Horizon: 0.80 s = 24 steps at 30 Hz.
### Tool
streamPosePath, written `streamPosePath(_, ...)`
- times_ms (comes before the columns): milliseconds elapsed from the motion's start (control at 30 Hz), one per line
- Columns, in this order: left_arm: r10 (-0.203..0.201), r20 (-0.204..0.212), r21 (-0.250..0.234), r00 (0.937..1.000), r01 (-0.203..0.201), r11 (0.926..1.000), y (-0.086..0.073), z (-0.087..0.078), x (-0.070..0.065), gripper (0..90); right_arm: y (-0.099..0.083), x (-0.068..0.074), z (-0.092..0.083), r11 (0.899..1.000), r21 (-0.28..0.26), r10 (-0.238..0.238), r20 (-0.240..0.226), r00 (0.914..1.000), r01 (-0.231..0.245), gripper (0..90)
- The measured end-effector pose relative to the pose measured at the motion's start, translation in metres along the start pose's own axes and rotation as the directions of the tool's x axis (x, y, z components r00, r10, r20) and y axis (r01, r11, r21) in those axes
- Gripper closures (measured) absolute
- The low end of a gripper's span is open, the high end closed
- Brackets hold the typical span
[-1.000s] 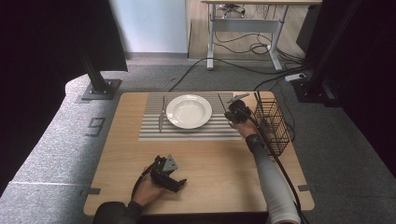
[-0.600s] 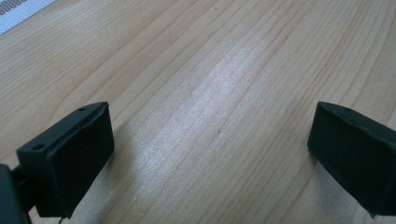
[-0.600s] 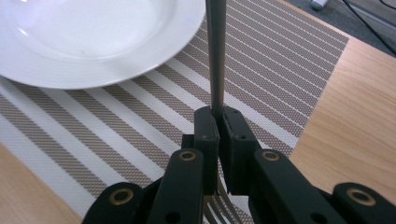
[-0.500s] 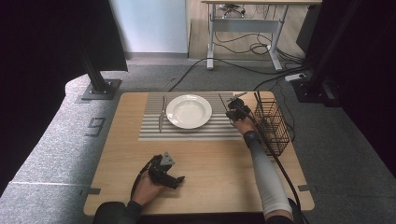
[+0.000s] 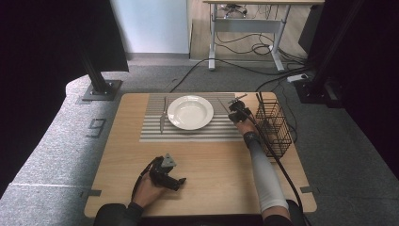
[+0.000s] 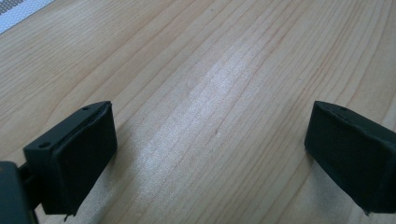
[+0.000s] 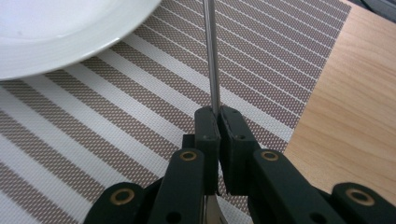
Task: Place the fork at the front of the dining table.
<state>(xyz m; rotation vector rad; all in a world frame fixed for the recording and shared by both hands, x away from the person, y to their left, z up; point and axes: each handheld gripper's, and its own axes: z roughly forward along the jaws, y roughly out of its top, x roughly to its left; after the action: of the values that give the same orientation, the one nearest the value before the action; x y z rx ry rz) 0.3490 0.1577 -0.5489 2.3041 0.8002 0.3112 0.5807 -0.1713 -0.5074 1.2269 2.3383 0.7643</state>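
Metal utensil handle [image 7: 211,56] being pinched by right gripper [image 7: 218,122] over striped placemat [image 5: 155,133], frame centre; left gripper [image 5: 168,175] spread above wooden table [image 5: 221,165].

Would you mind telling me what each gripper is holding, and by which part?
The right gripper clamps a metal utensil along its thin handle, above the placemat. The left gripper is open, holding nothing.

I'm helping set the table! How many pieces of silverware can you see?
2. One utensil lies on the striped placemat, left of the white plate. The other, a thin metal piece, is pinched in the right gripper on the plate's right. More might hide in the wire basket.
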Motion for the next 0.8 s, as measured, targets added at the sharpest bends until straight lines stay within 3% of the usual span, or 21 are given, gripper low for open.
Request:
streamPosePath(400,0.001,0.008,-0.004,1.0000,0.000,1.0000,0.000,0.000,0.000,3.5,0.003,-0.005,0.018,0.999,0.038,0.029,0.016,0.9995,-0.030,85.8)
streamPosePath(533,0.006,0.009,-0.004,0.9999,-0.006,1.0000,0.000,0.000,0.000,4.0,0.003,-0.009,0.026,0.997,0.048,0.060,0.013,0.9981,-0.060,85.7)
streamPosePath(800,0.004,0.009,-0.003,0.9999,-0.004,1.0000,0.000,0.000,0.000,3.9,0.003,-0.011,0.032,0.997,0.049,0.064,0.033,0.9974,-0.065,85.5)
